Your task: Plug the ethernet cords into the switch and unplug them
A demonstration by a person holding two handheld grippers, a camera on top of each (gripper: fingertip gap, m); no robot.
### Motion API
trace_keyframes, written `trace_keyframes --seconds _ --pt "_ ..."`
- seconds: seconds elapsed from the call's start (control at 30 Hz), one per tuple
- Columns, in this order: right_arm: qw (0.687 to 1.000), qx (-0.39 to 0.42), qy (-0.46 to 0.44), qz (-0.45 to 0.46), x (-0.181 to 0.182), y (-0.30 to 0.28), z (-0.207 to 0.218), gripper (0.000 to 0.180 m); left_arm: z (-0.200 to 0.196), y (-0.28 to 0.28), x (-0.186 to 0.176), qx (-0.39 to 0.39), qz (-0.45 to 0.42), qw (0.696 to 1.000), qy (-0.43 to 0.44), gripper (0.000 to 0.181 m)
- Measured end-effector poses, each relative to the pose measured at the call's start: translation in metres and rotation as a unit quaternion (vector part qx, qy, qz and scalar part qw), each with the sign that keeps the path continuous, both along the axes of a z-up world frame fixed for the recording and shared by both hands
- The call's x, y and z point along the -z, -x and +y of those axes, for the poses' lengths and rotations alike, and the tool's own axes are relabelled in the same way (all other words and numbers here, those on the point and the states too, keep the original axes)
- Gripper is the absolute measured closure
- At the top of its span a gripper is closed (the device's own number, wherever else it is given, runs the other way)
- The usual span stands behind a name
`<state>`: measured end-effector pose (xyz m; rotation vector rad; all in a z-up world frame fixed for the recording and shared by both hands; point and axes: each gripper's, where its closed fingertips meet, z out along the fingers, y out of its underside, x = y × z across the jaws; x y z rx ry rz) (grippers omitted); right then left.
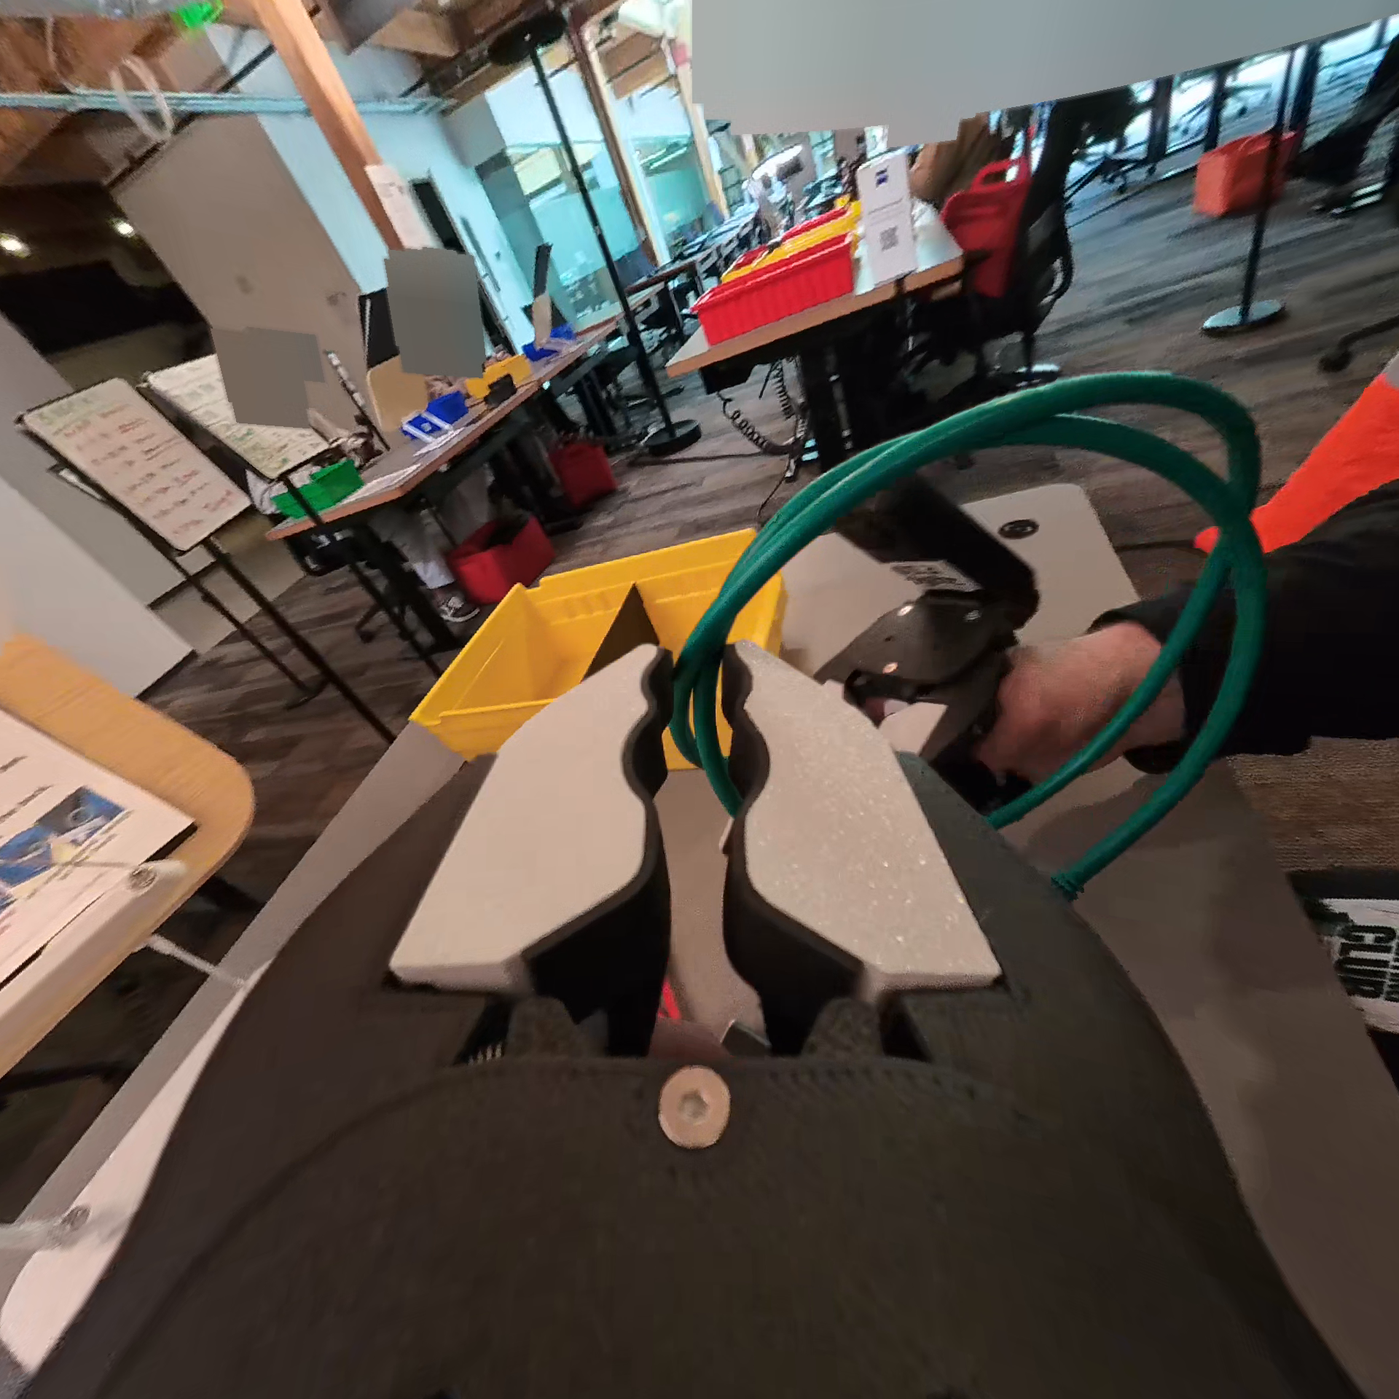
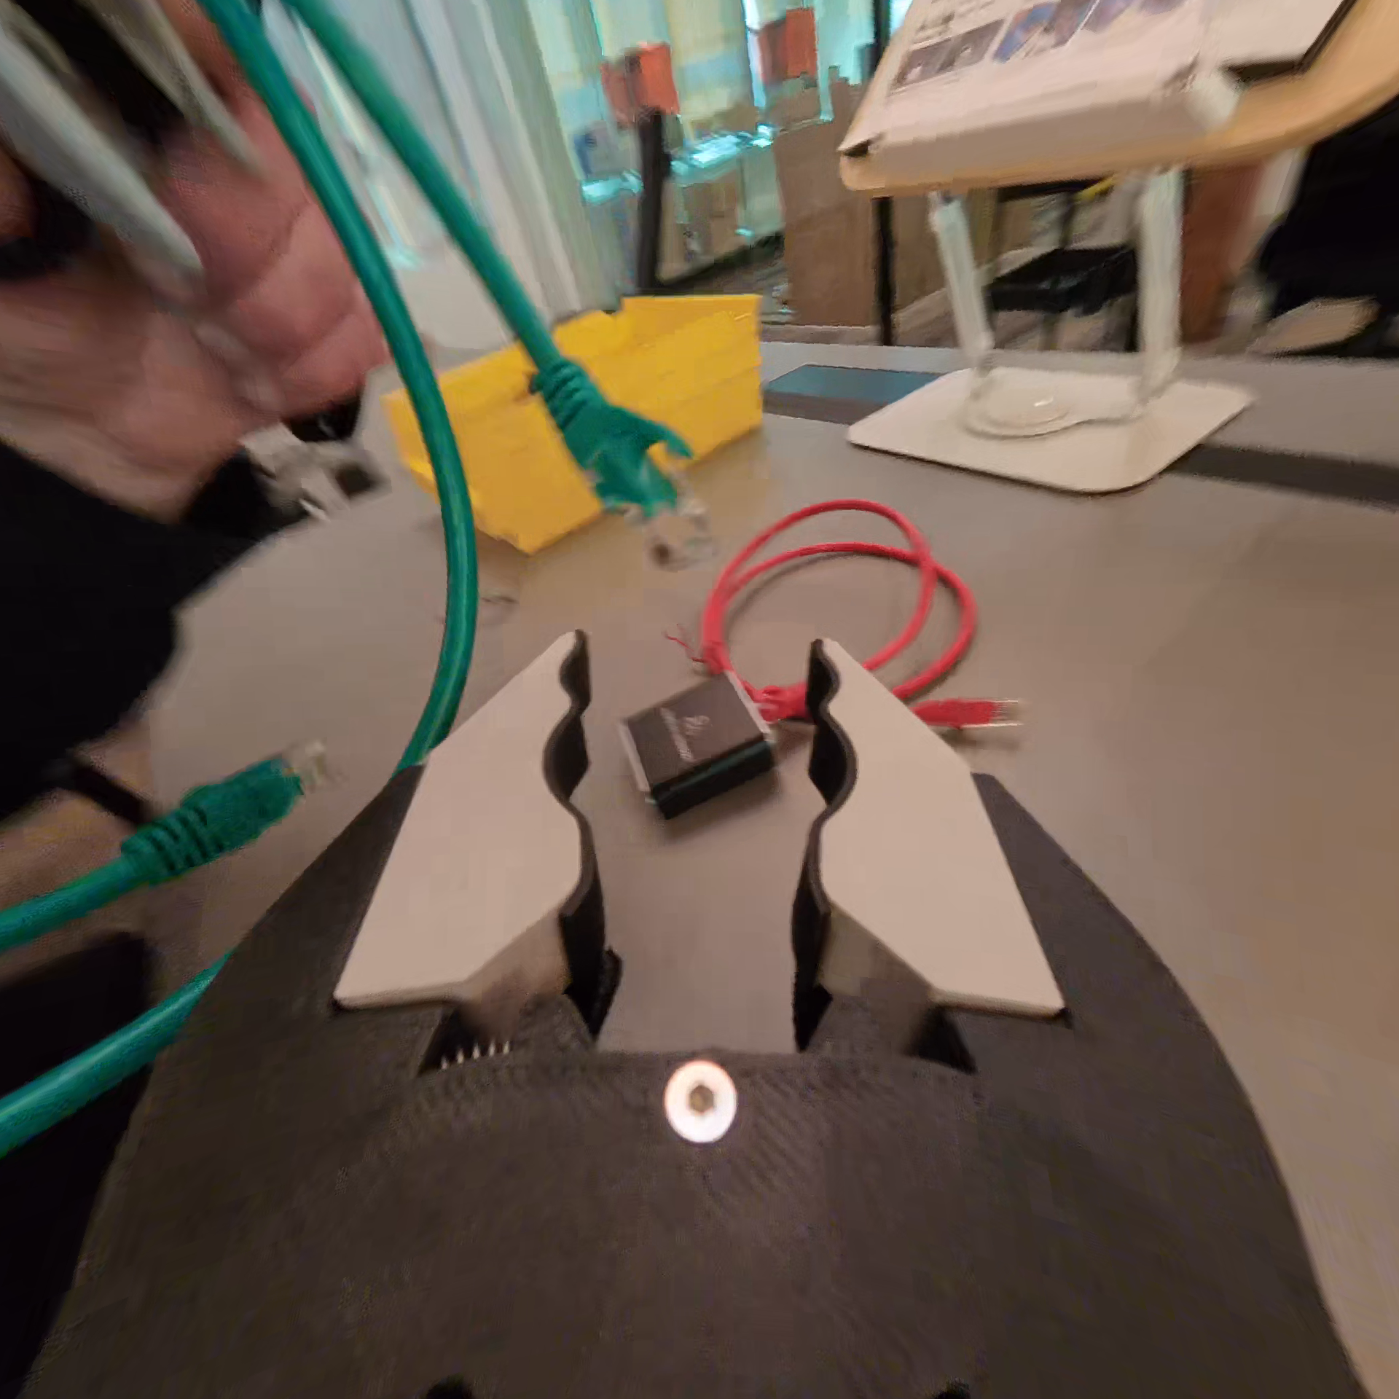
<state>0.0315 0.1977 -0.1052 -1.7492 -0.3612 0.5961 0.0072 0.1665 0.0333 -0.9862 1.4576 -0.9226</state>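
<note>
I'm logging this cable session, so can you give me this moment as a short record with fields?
left gripper: jaws shut on the green cord, held up in loops
right gripper: jaws open, empty, above the switch
green cord plugs: both hang free
red cord: coiled on the table, one end at the switch
yellow bin: at the back of the table

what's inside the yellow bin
The yellow plastic bin shows bare yellow walls and a dark divider; nothing else is visible. The left gripper, shut on the green ethernet cord, hides its near floor.
</note>
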Motion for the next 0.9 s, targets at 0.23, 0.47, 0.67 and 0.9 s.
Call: trace_keyframes --seconds 0.23,0.47,0.67,0.9 --pt "0.959 -0.114 -0.021 0.257 -0.052 0.0 -0.02 0.138 -0.006 -0.003 0.001 0.02 -0.017 1.0 0.002 0.169" --pt "0.943 -0.155 -0.023 0.293 -0.059 0.0 -0.029 0.171 -0.01 0.001 0.0 0.036 -0.03 0.999 -0.009 0.169" --pt "0.931 -0.164 -0.032 0.326 -0.067 -0.004 -0.031 0.158 -0.009 0.005 0.006 0.047 -0.022 0.999 -0.002 0.169" --pt "0.927 -0.167 -0.042 0.332 -0.071 -0.009 -0.034 0.17 -0.012 0.007 0.012 0.065 -0.014 0.998 0.0 0.169"
